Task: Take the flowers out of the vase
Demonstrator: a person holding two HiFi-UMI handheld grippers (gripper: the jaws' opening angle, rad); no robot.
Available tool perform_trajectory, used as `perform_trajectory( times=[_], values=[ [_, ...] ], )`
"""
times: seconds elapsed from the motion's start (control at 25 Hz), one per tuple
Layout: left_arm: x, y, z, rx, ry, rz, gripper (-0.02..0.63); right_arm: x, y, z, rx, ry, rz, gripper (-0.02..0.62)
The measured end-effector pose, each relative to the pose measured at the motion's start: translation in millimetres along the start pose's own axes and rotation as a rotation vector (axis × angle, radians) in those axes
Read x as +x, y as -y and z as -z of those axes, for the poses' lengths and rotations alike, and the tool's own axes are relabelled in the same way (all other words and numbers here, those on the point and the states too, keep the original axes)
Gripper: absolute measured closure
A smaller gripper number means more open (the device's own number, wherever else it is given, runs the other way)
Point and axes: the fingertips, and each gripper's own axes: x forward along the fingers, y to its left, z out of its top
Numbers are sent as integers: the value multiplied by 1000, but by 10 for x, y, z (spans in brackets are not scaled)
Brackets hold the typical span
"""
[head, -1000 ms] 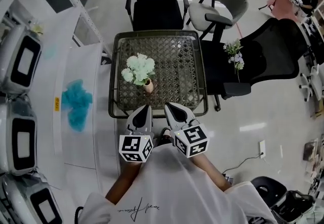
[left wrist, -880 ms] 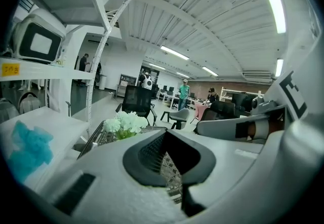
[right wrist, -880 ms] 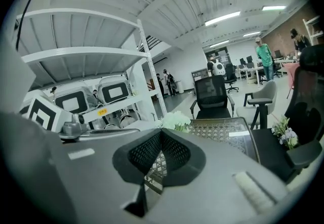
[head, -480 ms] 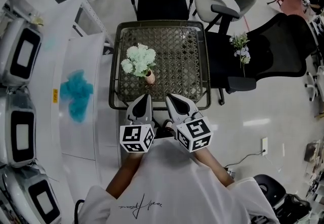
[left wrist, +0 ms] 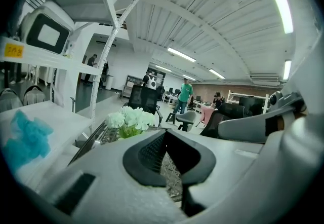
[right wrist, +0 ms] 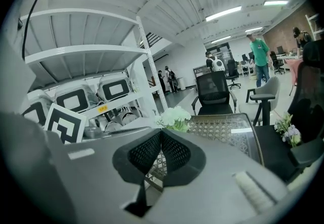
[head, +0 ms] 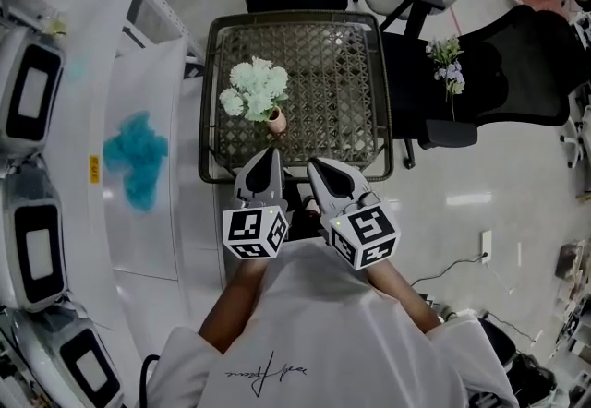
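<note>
No legible text; shelf label (left wrist: 13, 51) unreadable

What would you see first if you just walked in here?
The white flowers in a small vase on the table, near its left edge. Just below them, the left gripper and right gripper point at the table, both shut. A bright blue fluffy thing lies on the white bench at the left.

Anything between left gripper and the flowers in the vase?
Nothing visible. The left gripper, shut and empty, is by the near edge of the table; the flowers in the vase stand beyond it, only bare top between.
</note>
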Motion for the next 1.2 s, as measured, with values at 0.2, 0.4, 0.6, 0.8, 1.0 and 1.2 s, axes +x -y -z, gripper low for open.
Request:
perform_trajectory(
  times=[0.2,0.4,0.6,0.8,1.0,1.2],
  values=[
    [119,-151,84,-3,-2,-26,606,119,-24,133,-4,-31,-12,588],
    [175,-291,203,-13,-2,-49,590,189,-51,245,-10,-58,-24,586],
    [259,-425,310,-26,-3,-72,574,198,5,319,-17,-77,-6,584],
    [352,-504,391,-30,-13,-67,539,218,54,380,-15,-106,18,557],
    [430,-560,487,-30,-29,-61,516,260,33,405,-11,-113,20,551],
    [536,-603,589,-27,-38,-44,477,295,43,454,-10,-131,29,549]
  ],
)
